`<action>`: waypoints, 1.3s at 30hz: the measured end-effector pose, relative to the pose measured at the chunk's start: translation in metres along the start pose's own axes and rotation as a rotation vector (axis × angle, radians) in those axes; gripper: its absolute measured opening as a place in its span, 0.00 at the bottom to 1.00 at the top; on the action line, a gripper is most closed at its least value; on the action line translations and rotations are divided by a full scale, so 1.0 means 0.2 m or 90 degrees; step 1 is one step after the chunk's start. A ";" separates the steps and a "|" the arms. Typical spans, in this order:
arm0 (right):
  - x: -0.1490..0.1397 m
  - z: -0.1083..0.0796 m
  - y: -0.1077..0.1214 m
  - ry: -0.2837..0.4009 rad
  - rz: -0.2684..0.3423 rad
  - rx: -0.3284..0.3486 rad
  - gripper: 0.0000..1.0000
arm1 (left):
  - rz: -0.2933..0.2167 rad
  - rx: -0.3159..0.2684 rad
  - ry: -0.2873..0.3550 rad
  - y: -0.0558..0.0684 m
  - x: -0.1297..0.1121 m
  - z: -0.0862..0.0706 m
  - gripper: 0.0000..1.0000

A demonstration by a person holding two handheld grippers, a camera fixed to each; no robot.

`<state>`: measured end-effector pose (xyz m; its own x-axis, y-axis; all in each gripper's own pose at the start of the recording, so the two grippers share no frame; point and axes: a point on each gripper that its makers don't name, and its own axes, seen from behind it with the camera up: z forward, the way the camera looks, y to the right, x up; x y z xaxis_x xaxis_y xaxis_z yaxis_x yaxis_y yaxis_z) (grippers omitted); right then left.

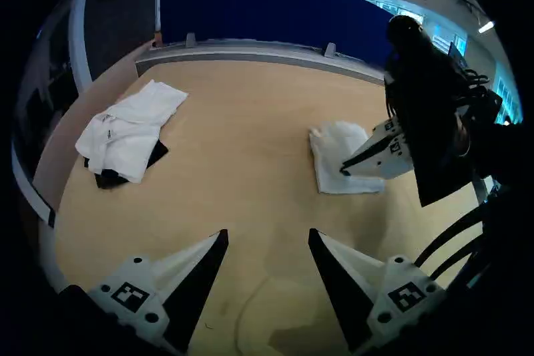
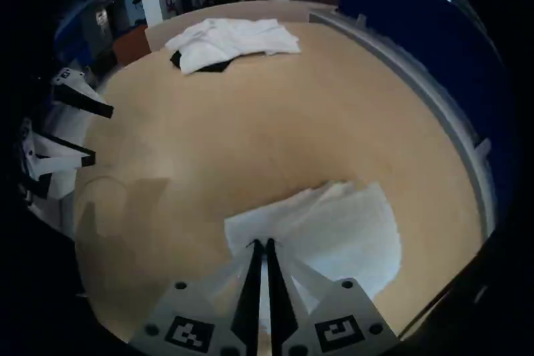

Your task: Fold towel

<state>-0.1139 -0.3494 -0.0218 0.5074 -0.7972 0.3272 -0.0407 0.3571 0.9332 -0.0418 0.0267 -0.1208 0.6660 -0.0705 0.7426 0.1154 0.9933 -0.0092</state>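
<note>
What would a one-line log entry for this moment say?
left gripper: open, above table | right gripper: shut, tips at towel edge

1 towel [image 1: 337, 155], 1 clothes pile [image 1: 130, 130], 2 hand-held grippers [image 1: 267, 239] [image 2: 261, 244]

White towel [image 2: 334, 229] on tan wood table [image 2: 267, 129], blue divider [image 1: 267, 9], white clothes pile [image 1: 130, 129] over black item [image 1: 110, 179]
</note>
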 end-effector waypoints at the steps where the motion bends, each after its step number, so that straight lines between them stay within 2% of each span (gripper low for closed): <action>1: -0.01 0.02 -0.01 -0.003 0.006 0.001 0.06 | -0.003 -0.001 0.000 0.00 -0.01 0.00 0.89; 6: -0.02 0.04 -0.03 0.000 0.024 0.005 0.06 | -0.012 -0.002 0.002 0.00 -0.02 -0.01 0.89; 14: -0.03 0.02 -0.02 0.002 0.020 -0.002 0.09 | -0.007 -0.001 0.007 -0.01 0.00 -0.01 0.89; 24: 0.02 -0.04 0.00 0.036 0.014 -0.017 0.12 | -0.003 -0.003 0.007 0.00 -0.01 -0.02 0.89; 26: 0.04 -0.05 0.00 0.040 0.015 -0.020 0.20 | -0.003 -0.002 0.008 0.00 0.00 -0.03 0.89; 28: 0.04 -0.06 0.01 0.046 0.016 -0.024 0.35 | -0.002 -0.002 0.009 0.00 0.00 -0.03 0.89; 30: 0.05 -0.08 0.02 0.051 0.017 -0.027 0.55 | -0.002 -0.001 0.009 0.00 0.01 -0.04 0.89; 39: 0.06 -0.16 0.02 0.082 0.028 -0.042 0.95 | 0.000 0.002 0.010 -0.01 0.00 -0.06 0.89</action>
<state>-0.0814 -0.3418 -0.0182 0.6125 -0.7127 0.3420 -0.0110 0.4249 0.9052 -0.0339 0.0246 -0.1284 0.6774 -0.0711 0.7322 0.1130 0.9936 -0.0081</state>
